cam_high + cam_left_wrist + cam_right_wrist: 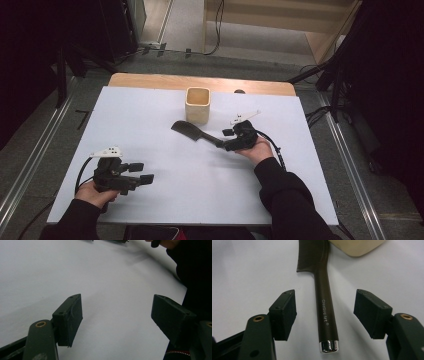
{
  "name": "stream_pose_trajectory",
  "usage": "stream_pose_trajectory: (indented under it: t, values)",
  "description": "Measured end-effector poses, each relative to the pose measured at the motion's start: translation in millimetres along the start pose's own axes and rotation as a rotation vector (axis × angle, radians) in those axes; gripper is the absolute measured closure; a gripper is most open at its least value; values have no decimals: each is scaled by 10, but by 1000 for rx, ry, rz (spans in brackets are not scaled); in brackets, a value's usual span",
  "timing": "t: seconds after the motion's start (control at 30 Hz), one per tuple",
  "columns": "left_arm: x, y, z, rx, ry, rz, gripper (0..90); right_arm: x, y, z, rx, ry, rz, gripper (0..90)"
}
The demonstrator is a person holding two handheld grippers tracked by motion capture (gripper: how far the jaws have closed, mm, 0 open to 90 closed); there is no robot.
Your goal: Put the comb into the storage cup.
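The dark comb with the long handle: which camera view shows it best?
The right gripper view: the comb lies close between the open jaws, its handle lettering and metal cap sharp. The high view shows it whole but small, beside the cup. The left gripper view gives no clear sight of it.

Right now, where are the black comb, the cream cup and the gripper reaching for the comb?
comb [325, 307], right gripper view, middle of handle.
cup [198, 107], high view, front wall.
right gripper [324, 315], right gripper view, between its open jaws.
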State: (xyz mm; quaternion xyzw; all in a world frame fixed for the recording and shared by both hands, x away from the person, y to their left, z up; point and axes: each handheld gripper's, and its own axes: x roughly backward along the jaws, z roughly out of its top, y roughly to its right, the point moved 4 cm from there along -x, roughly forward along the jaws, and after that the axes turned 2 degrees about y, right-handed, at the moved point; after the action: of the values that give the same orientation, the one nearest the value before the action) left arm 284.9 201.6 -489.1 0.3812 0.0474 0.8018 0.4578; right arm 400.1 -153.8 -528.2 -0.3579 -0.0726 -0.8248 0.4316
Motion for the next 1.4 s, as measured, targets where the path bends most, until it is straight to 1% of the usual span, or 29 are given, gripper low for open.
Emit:
stream_pose_trajectory:
  t: [0.13,0.23,0.37,0.43,0.5,0.6,0.7,0.9,1.0,1.03,1.07,1.1,1.13,1.17,1.23,1.33,1.4]
  values:
    - [2,1,1,1,1,0,257,-53,19,-56,3,-22,-9,337]
    - [2,0,1,2,4,0,257,-90,20,-96,17,-43,-7,338]
    - [2,0,1,1,1,0,257,-97,12,-115,28,-34,-20,348]
    - [-1,-2,2,-1,-1,-1,257,-99,10,-137,43,-12,-27,368]
    - [-1,-2,3,-1,-1,-1,257,-98,2,-177,73,18,-52,403]
    - [-2,0,3,-1,0,-1,257,-103,-4,-176,87,19,-65,404]
    - [-3,-3,4,-2,-1,-1,257,-103,-12,-179,87,16,-73,412]
    - [-10,-3,5,-1,-1,-3,257,-96,-6,-180,82,18,-103,501]
    - [-11,-3,5,0,-1,-3,257,-94,-6,-181,92,17,-105,526]
    - [-12,-3,6,1,-1,-3,257,-91,-19,-183,106,12,-107,568]
    - [-12,-3,6,1,-1,-3,257,-91,-19,-183,106,12,-107,568]
    - [-13,-3,5,1,-2,-3,257,-89,-30,-182,106,9,-102,624]
    - [-14,-3,5,1,-2,-3,257,-89,-33,-181,117,9,-97,652]
    - [-14,-3,5,0,-3,-2,257,-89,-43,-183,116,7,-91,666]
    - [-14,-3,5,0,-3,-2,257,-90,-46,-182,119,8,-91,675]
    - [-16,-4,6,1,-3,-3,257,-89,-51,-184,129,6,-66,693]
    - [-16,-5,7,2,-1,-2,257,-88,-62,-178,119,-3,-61,697]
